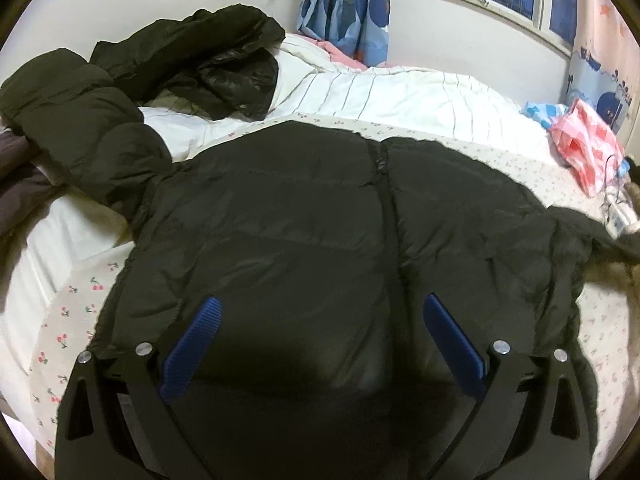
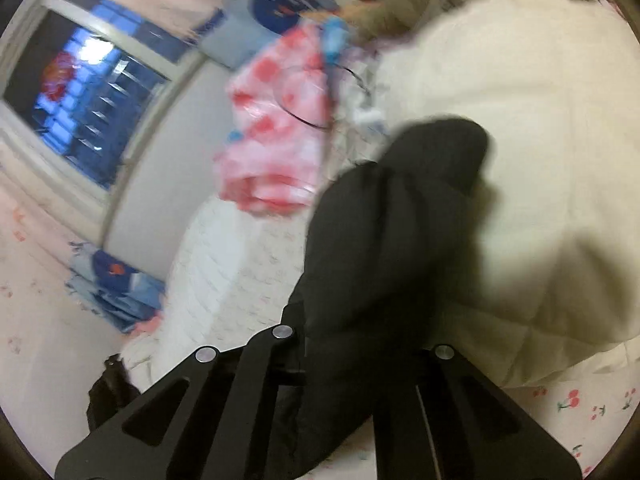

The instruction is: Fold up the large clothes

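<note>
A large, dark olive-black quilted puffer jacket [image 1: 320, 208] is lying spread across a bed covered with a cream, cherry-printed sheet [image 1: 72, 320], its zip line running up the middle and one padded sleeve [image 1: 80, 128] reaching away to the left over a white striped duvet [image 1: 400, 96]. The left gripper [image 1: 320, 312] is hanging low over the jacket's near hem, its blue ribbed fingers [image 1: 192, 348] standing wide apart with only flat fabric below them and nothing pinched.

In the right wrist view, blurred with motion, the right gripper [image 2: 360, 360] is showing its jaws drawn together on a bunched fold of the same black jacket [image 2: 392, 220], probably the other sleeve or side edge; the fabric is rising straight out of the closed tongs and hiding the pads. A pink and white checked plastic bag [image 2: 276, 120] is lying just beyond it near the wall.

Judging from this, the folding is at an early step: the body is laid out flat and the right side is being taken in hand to bring it across the middle. The next move is likely calling for carrying that pinched part over the zip line while the left tongs are pinning or gripping the hem, since slippery puffy fabric could slide or spring back.
</note>
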Tool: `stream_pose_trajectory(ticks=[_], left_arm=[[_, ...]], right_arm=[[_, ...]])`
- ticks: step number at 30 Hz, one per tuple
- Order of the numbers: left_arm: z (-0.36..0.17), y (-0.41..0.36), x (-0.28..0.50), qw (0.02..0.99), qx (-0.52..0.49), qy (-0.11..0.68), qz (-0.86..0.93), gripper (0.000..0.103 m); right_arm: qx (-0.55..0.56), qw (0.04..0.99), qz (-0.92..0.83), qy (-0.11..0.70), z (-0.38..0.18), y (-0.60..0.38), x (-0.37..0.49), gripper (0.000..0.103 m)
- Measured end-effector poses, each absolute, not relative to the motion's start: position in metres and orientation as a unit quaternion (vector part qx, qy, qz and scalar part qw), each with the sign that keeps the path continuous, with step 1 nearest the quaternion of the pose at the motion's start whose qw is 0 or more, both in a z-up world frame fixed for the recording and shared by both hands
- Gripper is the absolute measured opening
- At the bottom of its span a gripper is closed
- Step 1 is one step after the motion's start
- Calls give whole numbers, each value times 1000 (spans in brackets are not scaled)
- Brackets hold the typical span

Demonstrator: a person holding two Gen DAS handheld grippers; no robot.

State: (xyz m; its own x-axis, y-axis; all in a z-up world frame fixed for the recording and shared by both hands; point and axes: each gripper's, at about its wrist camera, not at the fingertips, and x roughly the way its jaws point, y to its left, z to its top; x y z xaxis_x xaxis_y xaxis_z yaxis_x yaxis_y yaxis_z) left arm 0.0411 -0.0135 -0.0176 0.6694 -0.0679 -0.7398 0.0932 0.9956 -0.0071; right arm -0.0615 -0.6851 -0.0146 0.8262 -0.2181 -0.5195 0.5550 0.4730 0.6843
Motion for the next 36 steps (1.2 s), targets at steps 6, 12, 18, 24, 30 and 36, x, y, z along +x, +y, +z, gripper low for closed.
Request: stream_pose_trajectory(ticks=[6, 12, 18, 24, 30, 36], left_arm=[[-18, 5, 37, 911, 19, 409, -38, 97], [-11, 26, 34, 912, -3, 408, -40, 98], [-1, 43, 31, 915, -22, 402, -40, 98], [9, 78, 33, 917, -62, 394, -22, 97], [15, 124, 38, 916, -111, 385, 15, 98], [16, 161, 39, 910, -153, 383, 42, 97]], right_arm=[[412, 892, -140, 121, 51, -632, -30, 4], [389, 916, -58, 82, 130, -565, 29, 4], [350, 933, 33, 78, 199, -453, 95, 4], [336, 929, 121, 94, 220, -333, 158, 4], [298, 917, 206, 164, 176, -186, 224, 4], [238, 897, 231, 293, 60, -54, 263, 4]])
